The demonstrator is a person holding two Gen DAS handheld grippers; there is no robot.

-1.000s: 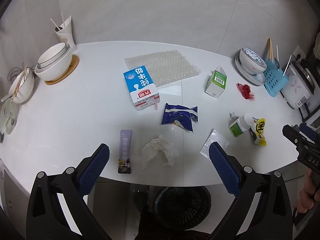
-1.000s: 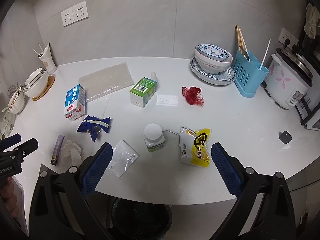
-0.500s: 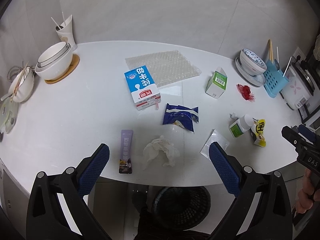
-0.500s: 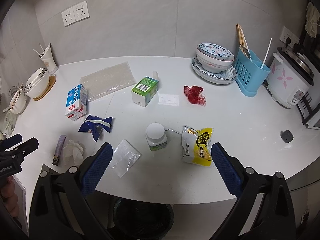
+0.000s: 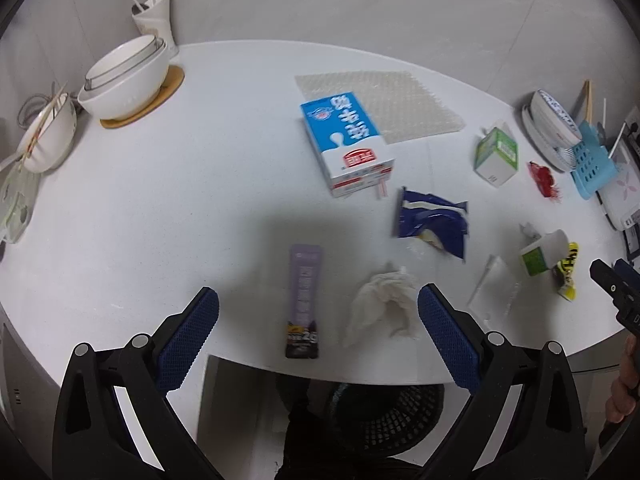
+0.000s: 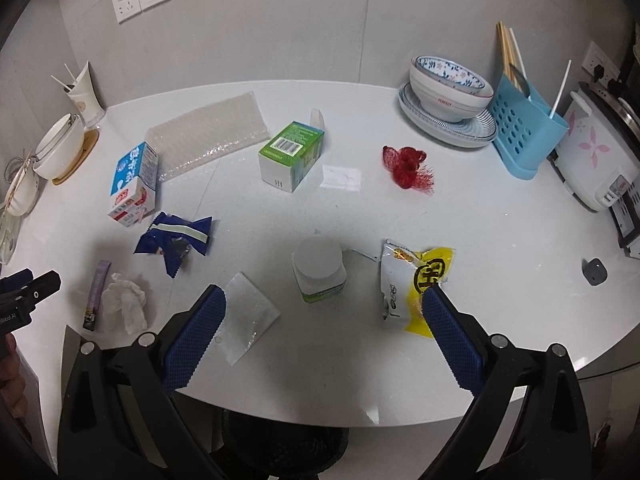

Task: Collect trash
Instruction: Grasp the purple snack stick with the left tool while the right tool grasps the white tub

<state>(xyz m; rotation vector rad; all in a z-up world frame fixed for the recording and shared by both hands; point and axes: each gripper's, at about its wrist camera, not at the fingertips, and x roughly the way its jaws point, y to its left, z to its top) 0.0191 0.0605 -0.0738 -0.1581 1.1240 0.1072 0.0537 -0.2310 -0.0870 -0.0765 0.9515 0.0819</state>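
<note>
White counter: your white countertop [image 5: 168,184] carried all the litter; nothing had been lifted off it yet.
Left gripper: over the last second you brought the left gripper [image 5: 318,322] down and forward toward the near edge, so the purple sachet [image 5: 305,298] and the crumpled tissue [image 5: 384,308] grew large between its blue pads [image 5: 188,338]. Its jaws stood wide apart and held nothing.
Right gripper: the right gripper [image 6: 322,330] also eased closer to the counter, jaws spread wide and empty, with the white pill bottle [image 6: 319,270] ahead between them, the clear plastic bag [image 6: 246,320] by the left pad and the yellow snack packet [image 6: 416,280] by the right pad.
Other trash: the blue milk carton [image 5: 348,142] lay on the edge of the bubble wrap sheet [image 5: 380,104]; the torn blue wrapper [image 5: 432,222], green box [image 6: 292,154] and red mesh net [image 6: 406,170] sat further back.
Bin: the black mesh wastebasket [image 5: 384,416] waited below the counter edge, just under the sachet and tissue.
Meaning: by my reading, you were lining up a first pick, most likely the sachet or the tissue; collection had not begun.
</note>
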